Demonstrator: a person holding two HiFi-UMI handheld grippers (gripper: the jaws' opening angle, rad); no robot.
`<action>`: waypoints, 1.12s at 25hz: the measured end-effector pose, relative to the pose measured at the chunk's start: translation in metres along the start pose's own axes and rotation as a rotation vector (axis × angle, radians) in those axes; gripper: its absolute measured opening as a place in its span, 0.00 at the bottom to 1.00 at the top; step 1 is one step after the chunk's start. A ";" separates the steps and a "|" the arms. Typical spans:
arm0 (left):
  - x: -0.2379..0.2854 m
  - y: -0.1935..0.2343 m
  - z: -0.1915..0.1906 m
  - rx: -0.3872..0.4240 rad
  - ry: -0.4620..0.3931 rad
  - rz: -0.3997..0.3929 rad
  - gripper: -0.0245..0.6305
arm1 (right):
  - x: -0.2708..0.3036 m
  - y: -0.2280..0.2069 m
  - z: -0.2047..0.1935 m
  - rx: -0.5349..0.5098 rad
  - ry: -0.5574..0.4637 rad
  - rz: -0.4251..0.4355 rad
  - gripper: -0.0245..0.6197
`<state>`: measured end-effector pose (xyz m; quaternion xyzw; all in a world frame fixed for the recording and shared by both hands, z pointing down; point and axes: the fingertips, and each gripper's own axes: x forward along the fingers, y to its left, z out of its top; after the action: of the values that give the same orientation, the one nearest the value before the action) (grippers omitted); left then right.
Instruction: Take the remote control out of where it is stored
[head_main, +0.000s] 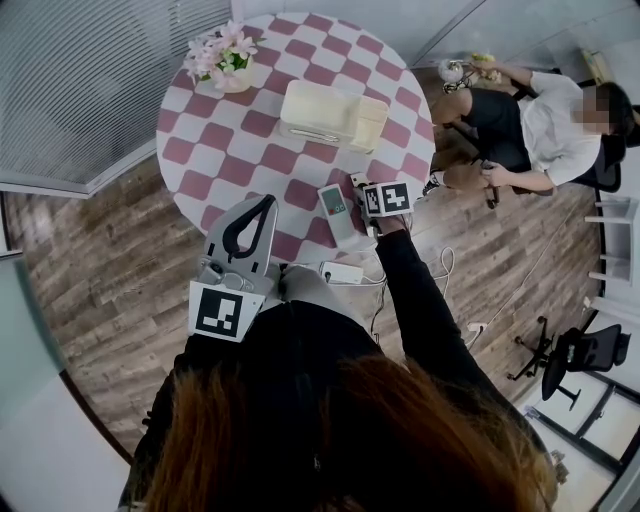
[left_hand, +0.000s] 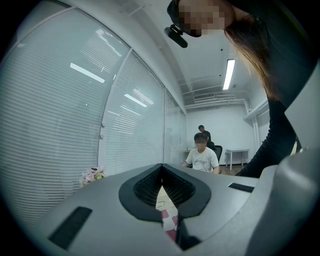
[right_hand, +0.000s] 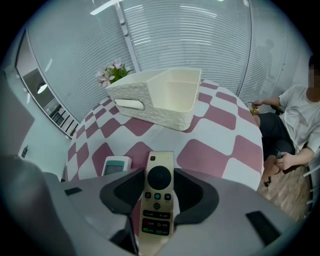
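The remote control (right_hand: 157, 210), a slim cream one with a round black pad, sat lengthwise between the jaws of the right gripper (right_hand: 159, 171), whose dark pads pressed on its two long sides. It was outside the basket (right_hand: 170, 107), on the wearer's side of it and well apart from it, over the checked table (right_hand: 220, 150). Whether its far end touched the cloth could not be told. The gripper pointed steeply down at the table's near edge.

A second remote (right_hand: 116, 165), white with a grey screen, lay flat on the table just left of the held one, also on the near side of the basket. The basket itself stood near the table's middle with its open mouth toward the right gripper. Beyond the basket, at the table's far left edge, stood pink flowers (right_hand: 111, 74).

The left gripper (left_hand: 161, 167) was clenched on nothing, its tips meeting, held level off the table's near edge, left of the basket in the head view (head_main: 268, 203). To the right of the basket, off the table, a seated person (head_main: 540, 125) in a white shirt sat in a chair.
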<state>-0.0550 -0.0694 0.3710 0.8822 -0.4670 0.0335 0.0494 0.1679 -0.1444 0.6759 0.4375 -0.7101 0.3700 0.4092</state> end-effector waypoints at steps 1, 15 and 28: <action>0.000 0.000 0.000 0.000 0.000 0.000 0.05 | -0.002 -0.001 0.000 0.006 -0.011 0.003 0.33; 0.000 -0.007 0.001 0.010 -0.005 -0.012 0.05 | -0.026 -0.004 0.018 0.022 -0.177 0.009 0.12; 0.000 -0.011 0.000 0.020 0.003 -0.027 0.05 | -0.058 0.012 0.044 0.029 -0.517 0.071 0.06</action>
<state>-0.0456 -0.0633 0.3705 0.8888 -0.4547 0.0391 0.0418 0.1616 -0.1605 0.6043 0.4984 -0.8004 0.2703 0.1946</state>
